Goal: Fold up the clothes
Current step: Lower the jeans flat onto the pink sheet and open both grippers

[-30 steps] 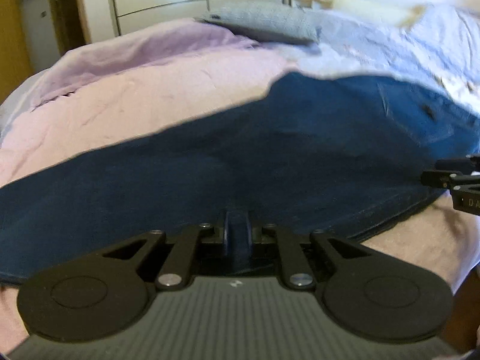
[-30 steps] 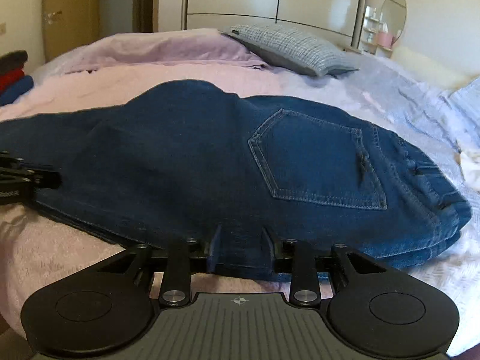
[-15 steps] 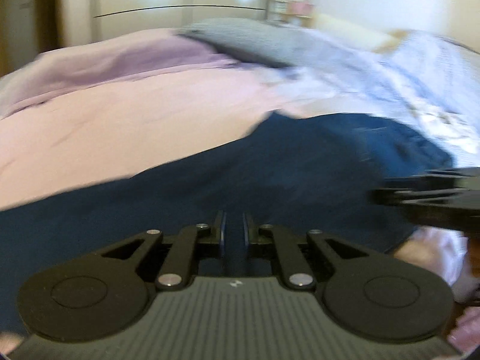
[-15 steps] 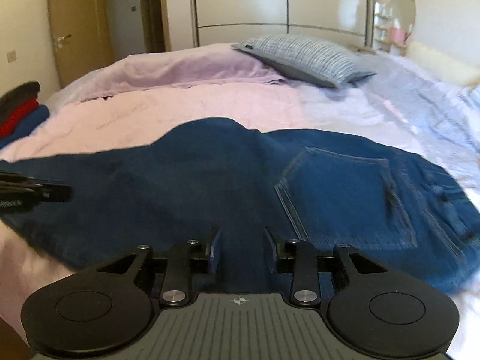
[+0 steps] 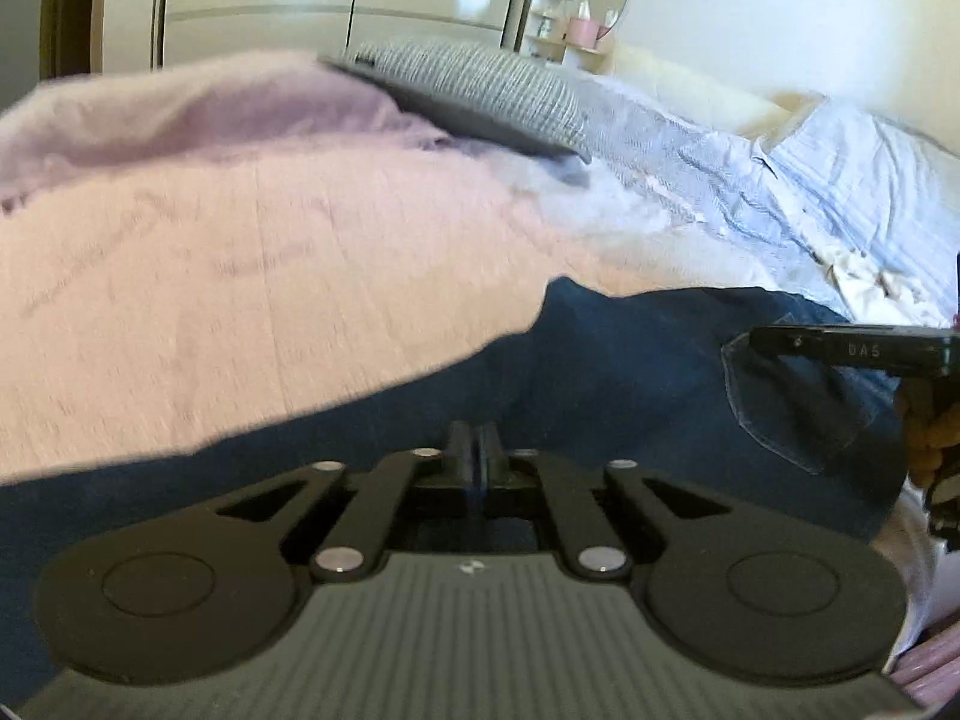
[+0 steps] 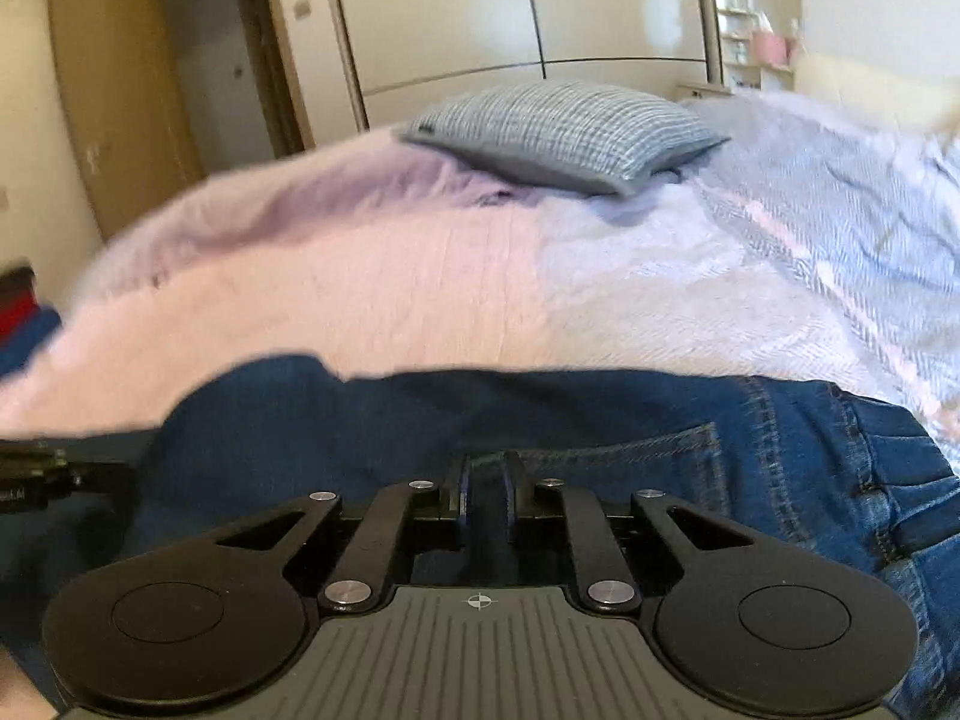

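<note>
Dark blue jeans lie across the pink bedspread, their near edge lifted. My left gripper is shut on the jeans' near edge, the denim pinched between its fingers. In the right wrist view the jeans show a back pocket and waistband at the right. My right gripper is shut on a thick fold of denim close to that pocket. The right gripper also shows at the right edge of the left wrist view, and the left gripper at the left edge of the right wrist view.
A grey checked pillow lies at the head of the bed. Light blue striped cloth is heaped at the right. A wardrobe and a wooden door stand behind. Red and blue clothes sit at far left.
Both grippers have lifted and pulled the jeans' near edge up and towards me. The denim now covers less of the bed, and more pink bedspread shows beyond it.
</note>
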The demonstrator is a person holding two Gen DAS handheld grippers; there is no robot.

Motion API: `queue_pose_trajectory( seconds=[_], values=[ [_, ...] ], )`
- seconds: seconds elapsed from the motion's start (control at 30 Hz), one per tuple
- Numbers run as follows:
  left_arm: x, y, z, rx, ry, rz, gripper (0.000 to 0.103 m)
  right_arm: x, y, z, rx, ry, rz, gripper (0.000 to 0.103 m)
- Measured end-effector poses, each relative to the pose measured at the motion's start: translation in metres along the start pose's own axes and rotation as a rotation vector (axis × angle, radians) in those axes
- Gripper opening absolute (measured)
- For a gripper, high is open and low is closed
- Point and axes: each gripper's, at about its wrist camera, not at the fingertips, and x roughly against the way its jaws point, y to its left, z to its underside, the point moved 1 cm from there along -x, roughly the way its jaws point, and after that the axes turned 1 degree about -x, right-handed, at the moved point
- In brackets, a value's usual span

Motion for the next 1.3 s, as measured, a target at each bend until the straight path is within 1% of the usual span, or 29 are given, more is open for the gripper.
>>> queue_pose_trajectory(
  seconds=[0.03, 0.07, 0.1, 0.13, 0.17, 0.2, 0.3, 0.33, 0.4, 0.43, 0.47, 0.5, 0.57, 0.6, 0.63, 0.67, 0.73, 0.83, 1.1, 1.3],
  values=[
    [-0.003, -0.001, -0.002, -0.024, -0.001, -0.022, 0.011, -0.005, -0.005, 0.000, 0.001, 0.014, 0.037, 0.014],
    [-0.014, 0.002, 0.000, -0.039, 0.027, -0.056, 0.014, -0.011, -0.011, 0.002, 0.005, 0.045, 0.066, 0.014],
    [-0.021, 0.007, 0.002, -0.013, 0.059, -0.060, 0.013, -0.014, -0.018, 0.003, -0.017, 0.064, 0.067, 0.014],
    [-0.019, 0.010, 0.001, 0.016, 0.058, -0.072, 0.006, -0.008, -0.022, 0.006, -0.034, 0.068, 0.070, 0.014],
    [-0.012, 0.009, -0.001, 0.007, 0.044, -0.105, 0.007, 0.002, -0.021, 0.010, -0.030, 0.072, 0.088, 0.014],
    [-0.002, 0.008, 0.000, -0.024, 0.027, -0.144, 0.008, 0.012, -0.021, 0.014, -0.027, 0.075, 0.105, 0.014],
    [0.031, 0.008, 0.010, -0.042, -0.014, -0.202, 0.009, 0.042, -0.019, 0.026, -0.017, 0.086, 0.157, 0.015],
    [0.037, 0.011, 0.016, -0.025, -0.001, -0.207, 0.010, 0.052, -0.018, 0.031, -0.014, 0.090, 0.175, 0.015],
    [0.046, 0.018, 0.035, -0.002, 0.041, -0.278, 0.012, 0.072, -0.017, 0.039, -0.007, 0.097, 0.209, 0.022],
    [0.051, 0.021, 0.044, 0.009, 0.063, -0.314, 0.012, 0.083, -0.016, 0.043, -0.004, 0.101, 0.227, 0.030],
    [0.057, 0.025, 0.054, 0.029, 0.085, -0.360, 0.012, 0.087, -0.014, 0.051, 0.012, 0.124, 0.257, 0.030],
    [0.066, 0.028, 0.062, 0.054, 0.098, -0.384, 0.012, 0.090, -0.009, 0.058, 0.029, 0.141, 0.288, 0.030],
    [0.088, 0.030, 0.070, 0.104, 0.113, -0.414, 0.013, 0.101, 0.003, 0.066, 0.034, 0.137, 0.325, 0.032],
    [0.097, 0.030, 0.073, 0.124, 0.125, -0.430, 0.012, 0.108, 0.012, 0.066, 0.022, 0.135, 0.329, 0.035],
    [0.107, 0.029, 0.075, 0.134, 0.142, -0.444, 0.013, 0.113, 0.020, 0.065, 0.006, 0.130, 0.327, 0.046],
    [0.115, 0.026, 0.076, 0.138, 0.155, -0.455, 0.015, 0.118, 0.029, 0.064, -0.010, 0.125, 0.324, 0.058],
    [0.131, 0.019, 0.076, 0.145, 0.167, -0.470, 0.020, 0.123, 0.046, 0.063, -0.035, 0.125, 0.302, 0.064],
    [0.154, 0.007, 0.077, 0.142, 0.153, -0.468, 0.029, 0.126, 0.073, 0.065, -0.049, 0.160, 0.314, 0.064],
    [0.206, -0.013, 0.090, 0.136, 0.094, -0.446, 0.030, 0.166, 0.138, 0.073, 0.001, 0.142, 0.341, 0.064],
    [0.246, -0.013, 0.101, 0.160, 0.050, -0.462, 0.032, 0.191, 0.166, 0.077, 0.033, 0.105, 0.316, 0.064]
  ],
)
